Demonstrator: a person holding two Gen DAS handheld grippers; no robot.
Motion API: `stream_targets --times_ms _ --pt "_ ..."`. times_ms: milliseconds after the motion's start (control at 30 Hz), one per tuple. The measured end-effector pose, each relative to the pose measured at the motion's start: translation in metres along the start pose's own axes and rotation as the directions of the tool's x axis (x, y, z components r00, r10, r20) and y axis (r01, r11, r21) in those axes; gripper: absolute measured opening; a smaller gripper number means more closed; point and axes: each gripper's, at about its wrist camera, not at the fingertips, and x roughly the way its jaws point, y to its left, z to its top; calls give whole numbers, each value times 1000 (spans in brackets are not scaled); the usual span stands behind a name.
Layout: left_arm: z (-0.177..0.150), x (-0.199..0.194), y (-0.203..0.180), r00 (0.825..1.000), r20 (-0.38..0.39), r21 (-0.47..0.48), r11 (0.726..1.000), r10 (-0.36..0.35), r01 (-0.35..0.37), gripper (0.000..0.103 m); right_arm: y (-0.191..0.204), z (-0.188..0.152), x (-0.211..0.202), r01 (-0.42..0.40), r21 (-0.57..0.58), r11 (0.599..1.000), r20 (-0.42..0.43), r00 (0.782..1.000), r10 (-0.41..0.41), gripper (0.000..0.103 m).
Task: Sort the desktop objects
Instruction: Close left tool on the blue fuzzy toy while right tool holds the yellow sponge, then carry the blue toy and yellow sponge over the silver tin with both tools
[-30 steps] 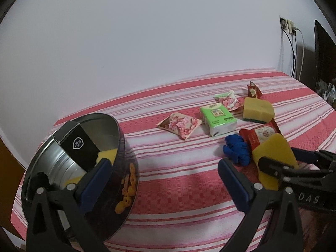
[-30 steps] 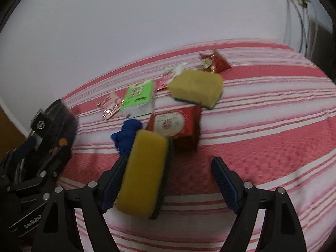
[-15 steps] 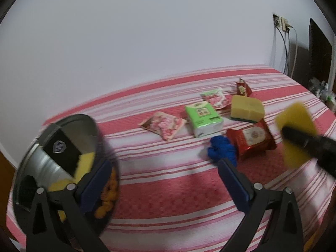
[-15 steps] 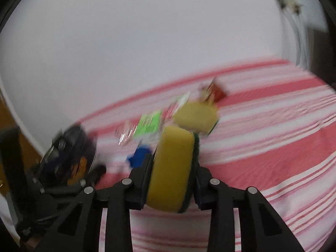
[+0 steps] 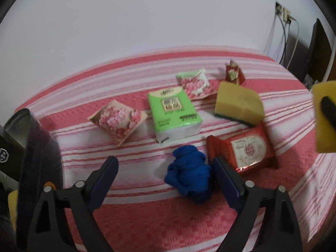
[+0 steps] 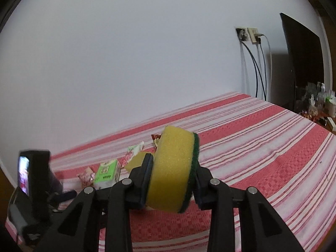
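My right gripper is shut on a yellow sponge with a green scouring side and holds it above the striped cloth; the sponge also shows at the right edge of the left wrist view. My left gripper is open and empty, low over the cloth, with a crumpled blue cloth just inside its right finger. Beyond lie a red packet, a second yellow sponge, a green tissue pack and two pink flowered packets.
A metal tin holding a black box stands at the far left. A small red packet lies at the back. Wall sockets with cables and a dark screen stand at the right, past the table edge.
My right gripper closed on the yellow sponge and lifted it off the cloth. My left gripper moved right, from the tin towards the blue cloth.
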Motion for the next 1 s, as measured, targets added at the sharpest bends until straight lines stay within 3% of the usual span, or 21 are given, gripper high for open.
stream_targets --times_ms 67,167,233,267,300,533,700,833,1000 --pt "1 5 6 998 -20 -48 997 -54 53 85 0 0 1 -8 -5 1000 -8 1000 8 37" --pt "1 7 8 999 -16 -66 997 -46 45 75 4 0 3 -8 -22 1000 -11 1000 8 37" --pt "1 6 6 998 -6 -57 997 -57 57 60 5 -1 2 -9 -35 999 -8 1000 9 37" --pt "0 5 5 998 1 -51 997 -63 63 44 5 0 1 -8 -37 999 -6 1000 8 37" --pt "0 3 4 998 6 -46 997 -67 67 38 4 0 1 -8 -37 999 -5 1000 7 37" --pt "-4 -1 8 996 23 -62 994 -91 92 38 1 0 1 9 -17 1000 6 1000 -9 37" --pt "-5 -20 9 992 115 -61 996 -56 63 38 4 1 2 19 -26 999 2 1000 -19 37" --pt "-11 -46 1 969 246 -24 1000 -6 12 38 8 1 -2 40 -46 998 25 999 -39 37" --pt "-14 -63 -6 943 332 11 999 32 -38 38 15 1 -10 58 -81 995 69 996 -52 37"
